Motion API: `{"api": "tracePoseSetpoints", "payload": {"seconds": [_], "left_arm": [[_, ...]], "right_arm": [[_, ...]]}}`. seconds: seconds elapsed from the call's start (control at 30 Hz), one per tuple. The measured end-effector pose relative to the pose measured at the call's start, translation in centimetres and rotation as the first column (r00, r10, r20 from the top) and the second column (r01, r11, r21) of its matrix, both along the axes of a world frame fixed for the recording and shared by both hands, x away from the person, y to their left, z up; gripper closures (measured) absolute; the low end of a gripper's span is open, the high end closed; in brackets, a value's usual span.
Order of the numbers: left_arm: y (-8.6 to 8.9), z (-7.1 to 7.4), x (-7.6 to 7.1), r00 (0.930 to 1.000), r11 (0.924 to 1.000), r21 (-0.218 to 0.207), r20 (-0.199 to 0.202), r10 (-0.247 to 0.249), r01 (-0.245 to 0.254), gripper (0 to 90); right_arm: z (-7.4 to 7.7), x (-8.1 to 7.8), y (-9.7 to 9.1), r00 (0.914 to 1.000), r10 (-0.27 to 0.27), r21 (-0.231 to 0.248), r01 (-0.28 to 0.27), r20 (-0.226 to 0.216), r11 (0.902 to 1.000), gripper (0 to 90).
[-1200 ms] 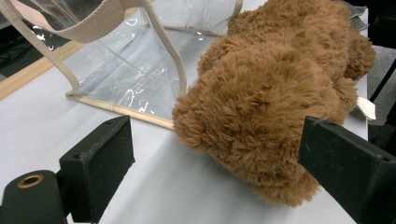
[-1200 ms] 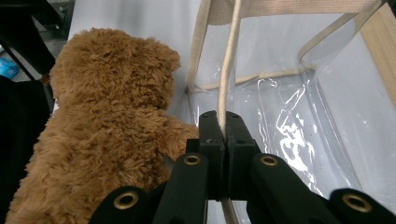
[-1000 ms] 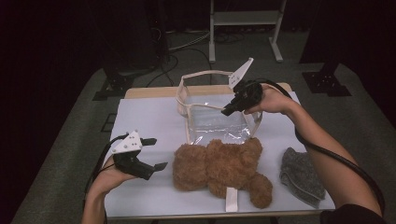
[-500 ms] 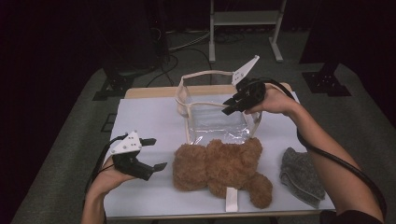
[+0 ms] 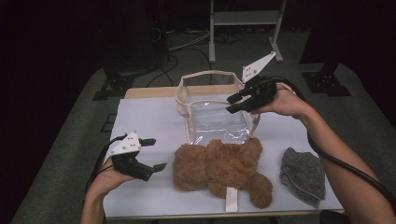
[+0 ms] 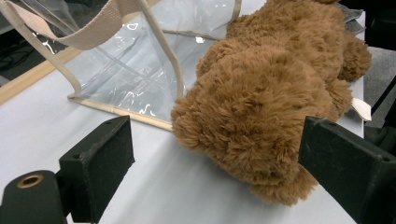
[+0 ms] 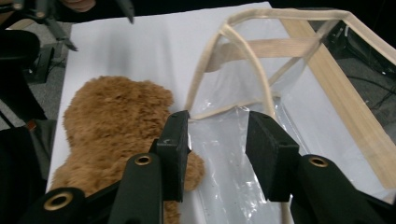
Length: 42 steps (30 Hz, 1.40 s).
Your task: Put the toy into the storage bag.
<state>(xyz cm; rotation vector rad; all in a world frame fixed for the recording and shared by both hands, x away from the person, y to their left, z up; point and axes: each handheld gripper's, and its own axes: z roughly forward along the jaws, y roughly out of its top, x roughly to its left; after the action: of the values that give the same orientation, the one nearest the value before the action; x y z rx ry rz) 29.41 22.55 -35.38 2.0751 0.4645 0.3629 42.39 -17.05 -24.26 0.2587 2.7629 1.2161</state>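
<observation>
Right claw (image 5: 234,103) opening, off bag (image 5: 217,122)

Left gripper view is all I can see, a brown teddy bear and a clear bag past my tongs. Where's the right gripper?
Observer: The right gripper hovers at the right rim of the clear bag. Its tongs have just been opening, and nothing is pinched between them.
Operator: What's the grey scrap beyond the bear?
Observer: A grey knit hat, lying on the table on the side of the teddy bear away from your gripper, apart from it.
Operator: Is the bag standing open?
Observer: Yes, it stands upright just behind the bear with its mouth open upward.
</observation>
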Motion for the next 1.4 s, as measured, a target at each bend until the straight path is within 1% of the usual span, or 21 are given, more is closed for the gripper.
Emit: {"api": "tracePoseSetpoints", "payload": {"seconds": [0.13, 0.27, 0.4, 0.47, 0.63, 0.8, 0.9, 1.07, 1.4], "left_arm": [[0.0, -0.1, 0.0, 1.0000, 1.0000, -0.004, -0.002, 0.000, 0.000, 9.2], [0.0, -0.1, 0.0, 1.0000, 1.0000, -0.007, -0.004, 0.000, 0.000, 9.1], [-0.1, -0.2, 0.1, 1.0000, 1.0000, -0.005, -0.008, 0.000, 0.000, 9.0], [-0.1, -0.2, 0.0, 0.9999, 0.9999, -0.012, -0.011, 0.004, -0.004, 8.6], [0.1, -0.2, 0.0, 0.9999, 0.9999, -0.010, -0.012, 0.009, -0.009, 8.6], [0.2, -0.3, -0.1, 0.9998, 0.9999, -0.006, -0.013, 0.016, -0.016, 8.6], [0.2, -0.3, -0.1, 0.9997, 0.9998, -0.007, -0.014, 0.018, -0.018, 8.6], [0.1, -0.4, -0.1, 0.9996, 0.9998, -0.007, -0.020, 0.017, -0.017, 8.6], [0.2, -0.4, -0.1, 0.9996, 0.9998, -0.008, -0.021, 0.019, -0.019, 8.6]], "right_arm": [[0.0, -1.3, 0.1, 0.9997, 0.023, 0.001, -0.023, -0.002, 0.9997, 56.4], [-0.5, -2.6, 0.6, 0.9986, 0.053, -0.017, -0.053, -0.006, 0.9984, 54.4], [-1.1, -3.8, 1.4, 0.9959, 0.089, -0.030, -0.090, -0.016, 0.9955, 52.5], [-1.6, -4.3, 1.8, 0.9938, 0.108, -0.038, -0.109, -0.025, 0.9933, 51.9], [-2.8, -5.2, 2.5, 0.9897, 0.135, -0.055, -0.137, -0.048, 0.9890, 49.9], [-4.1, -5.7, 3.1, 0.9859, 0.153, -0.054, -0.157, -0.067, 0.9861, 48.7], [-4.6, -6.0, 3.4, 0.9835, 0.166, -0.061, -0.171, -0.071, 0.9834, 48.0], [-5.2, -6.3, 3.8, 0.9801, 0.182, -0.065, -0.187, -0.080, 0.9802, 47.0], [-6.0, -6.7, 4.5, 0.9760, 0.197, -0.067, -0.204, -0.092, 0.9767, 45.5]]}}
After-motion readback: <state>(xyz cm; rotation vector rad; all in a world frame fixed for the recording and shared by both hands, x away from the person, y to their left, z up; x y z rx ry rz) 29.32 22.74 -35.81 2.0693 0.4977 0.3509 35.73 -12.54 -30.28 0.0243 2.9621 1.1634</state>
